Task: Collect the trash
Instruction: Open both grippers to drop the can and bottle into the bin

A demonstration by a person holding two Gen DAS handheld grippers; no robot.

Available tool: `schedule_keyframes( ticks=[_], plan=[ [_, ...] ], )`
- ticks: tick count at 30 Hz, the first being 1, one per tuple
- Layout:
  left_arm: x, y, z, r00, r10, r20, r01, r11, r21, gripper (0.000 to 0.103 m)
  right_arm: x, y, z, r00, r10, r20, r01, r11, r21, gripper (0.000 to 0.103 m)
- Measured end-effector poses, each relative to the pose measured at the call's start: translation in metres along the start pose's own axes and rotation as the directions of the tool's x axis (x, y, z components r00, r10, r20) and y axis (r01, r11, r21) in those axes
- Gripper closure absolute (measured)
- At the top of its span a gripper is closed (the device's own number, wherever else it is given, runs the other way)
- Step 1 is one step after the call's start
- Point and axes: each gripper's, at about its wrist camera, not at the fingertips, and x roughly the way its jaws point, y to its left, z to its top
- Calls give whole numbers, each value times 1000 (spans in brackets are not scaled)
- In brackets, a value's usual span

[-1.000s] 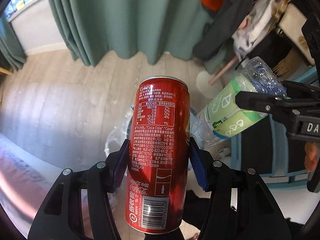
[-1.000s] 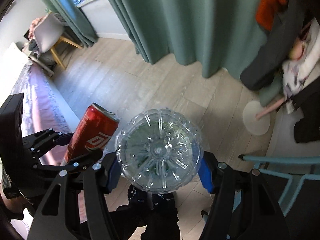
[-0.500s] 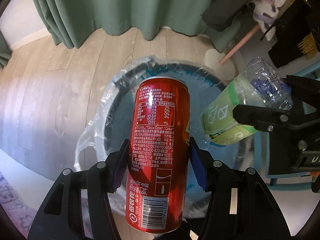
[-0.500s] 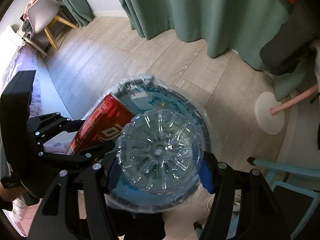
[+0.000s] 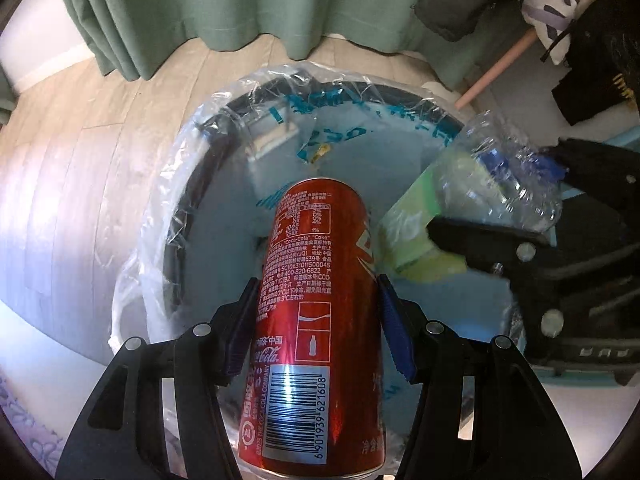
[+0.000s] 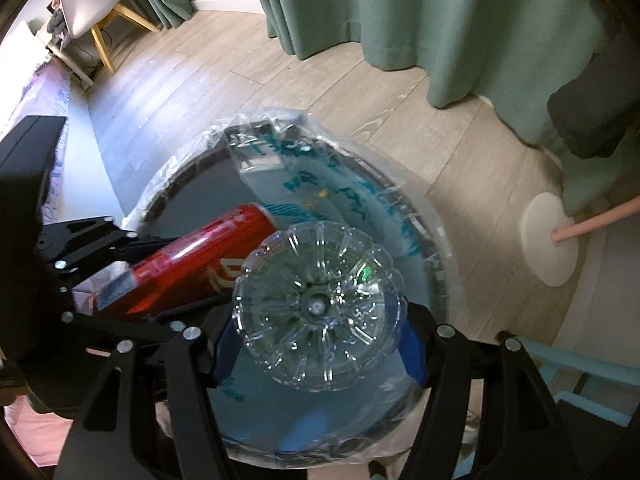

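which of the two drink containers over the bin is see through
The plastic bottle between the right gripper's pads, which have just been opening: clear ribbed walls, green label. The can in the left gripper is opaque red metal.

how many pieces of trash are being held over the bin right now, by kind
red cola can, in the left gripper: 1
clear plastic bottle with green label, between the fingers of the right gripper, whose jaws have just been opening: 1
total: 2, both over the bag-lined bin
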Motion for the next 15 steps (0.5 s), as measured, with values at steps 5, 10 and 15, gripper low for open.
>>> schedule_keyframes(
  ticks=[5,10,15],
  plan=[
    [-5,0,-3,1000,24,0,-24,1000,-13,33,-7,-4,2,1000,-19,23,19,1000,-13,19],
    [-14,2,-4,999,46,11,-45,998,-34,21,-13,-5,4,999,-25,47,26,999,-29,13],
    [-28,0,-3,997,65,35,-64,998,-29,6,-24,-4,7,997,-37,73,40,998,-41,7]
  ],
)
